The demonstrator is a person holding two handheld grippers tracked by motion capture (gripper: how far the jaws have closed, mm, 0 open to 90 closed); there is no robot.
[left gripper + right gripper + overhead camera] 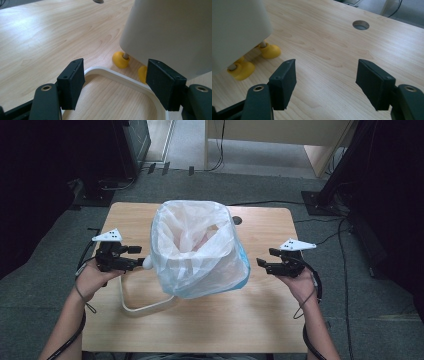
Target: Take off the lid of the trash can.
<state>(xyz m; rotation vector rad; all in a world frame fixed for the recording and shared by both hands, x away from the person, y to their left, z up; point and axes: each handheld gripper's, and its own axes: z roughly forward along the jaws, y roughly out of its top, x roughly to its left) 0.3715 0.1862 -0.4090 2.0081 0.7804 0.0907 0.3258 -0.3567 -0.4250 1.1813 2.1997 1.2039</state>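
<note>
- Forearms and hands come in nearest the camera in the high view, each holding a gripper level and pointed inward at the bin between them.
- Left gripper: its jaws stand released, nothing between the pads. In the left gripper view the cream loop handle lies flat on the wooden surface just under and ahead of the jaws, curving between them.
- Right gripper: jaws likewise released and empty; in the right gripper view bare wood lies straight ahead, with a round cable hole farther off.
- Small white waste bin sits between the two sets of jaws, near the left ones and a little apart from the right. Its yellow feet show beyond and to the left of the right jaws.
- Clear plastic bag liner is draped in and over the bin's rim, loose and crumpled, its mouth open upward.
- Step in hand, as I judge it: fitting or tidying the liner on the bin; both grippers are free and poised at its sides.
- Next move likely calls for raising the jaws to rim level, pinching the thin film at opposite edges and pulling it evenly down. The bin looks light on its small feet, so a one-sided tug could tip or slide it.
</note>
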